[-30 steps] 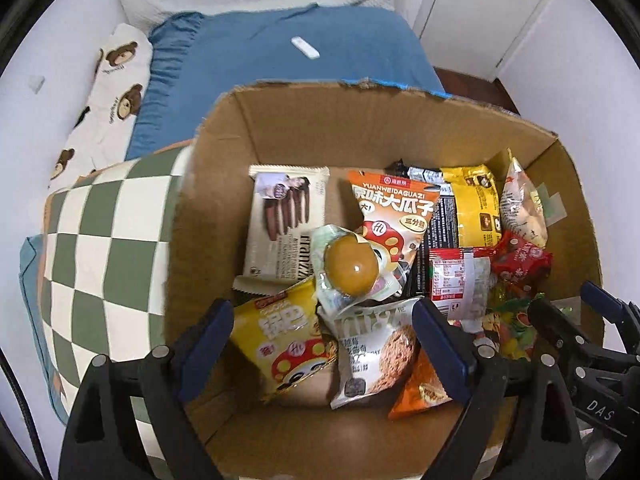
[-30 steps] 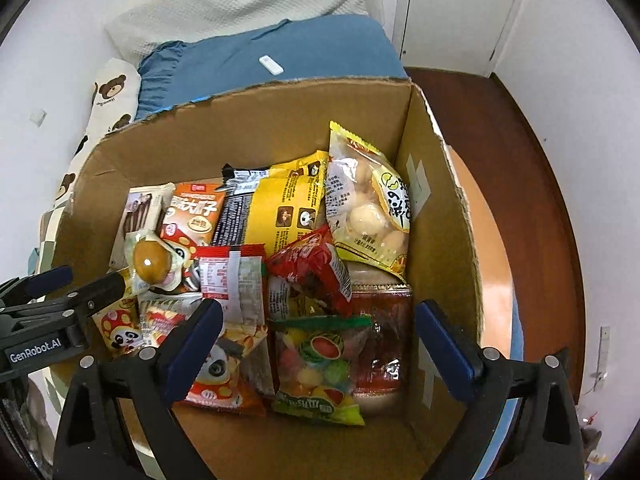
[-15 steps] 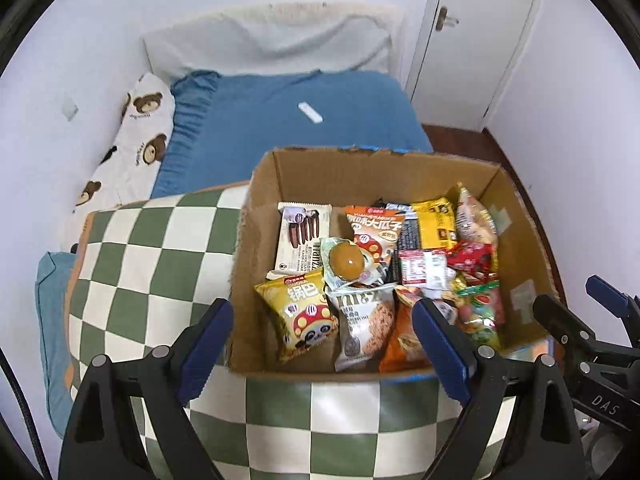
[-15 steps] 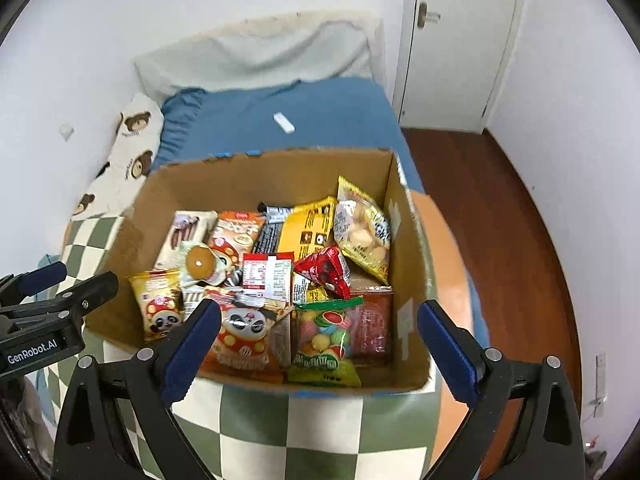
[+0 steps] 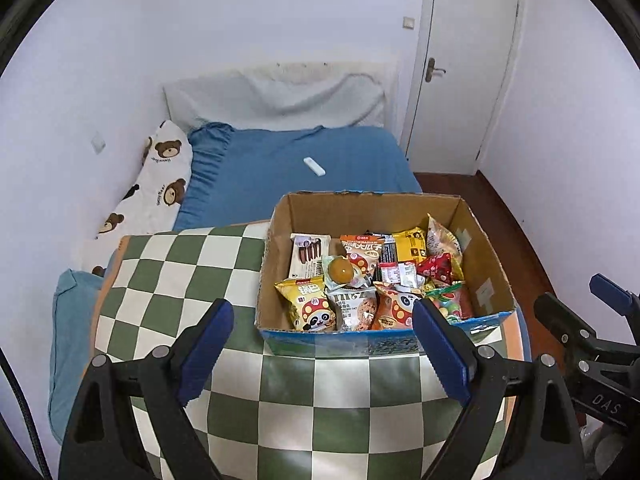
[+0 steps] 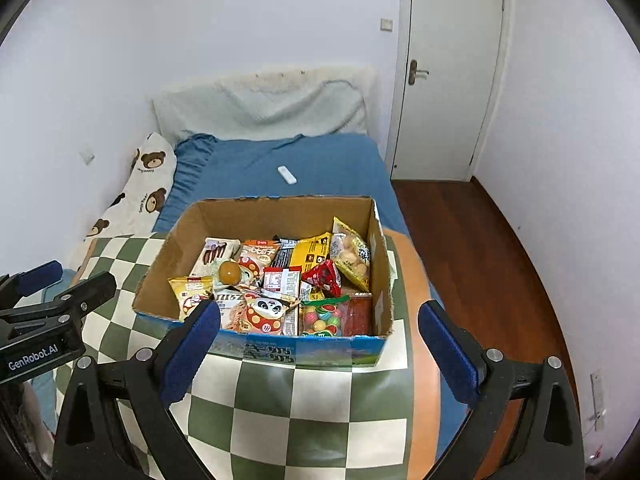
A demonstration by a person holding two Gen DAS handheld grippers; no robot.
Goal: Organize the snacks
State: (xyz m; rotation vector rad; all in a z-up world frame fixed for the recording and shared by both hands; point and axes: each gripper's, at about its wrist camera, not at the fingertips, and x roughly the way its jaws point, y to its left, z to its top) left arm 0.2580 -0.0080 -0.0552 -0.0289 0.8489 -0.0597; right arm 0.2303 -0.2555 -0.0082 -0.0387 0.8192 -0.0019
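Both the left hand-held gripper point(image 5: 322, 344) and right hand-held gripper point(image 6: 318, 342) hang open and empty short of the snack-filled cardboard box point(image 5: 486, 276) on the checked bed cover point(image 5: 180, 276); sorting appears done or paused, so any next pick requires descending into the box.

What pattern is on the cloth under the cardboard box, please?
Green-and-cream checks on the cloth, clearest in the left wrist view.

The left gripper point(image 5: 323, 344) tilts downward with its 2 blue-padded fingers point(image 5: 204, 342) spread wide and nothing between them. The right gripper point(image 6: 319, 350) tilts down the same way, jaws just as wide and empty. They sit side by side (each shows at the edge of the other's view), with no hand or sleeve visible on either.
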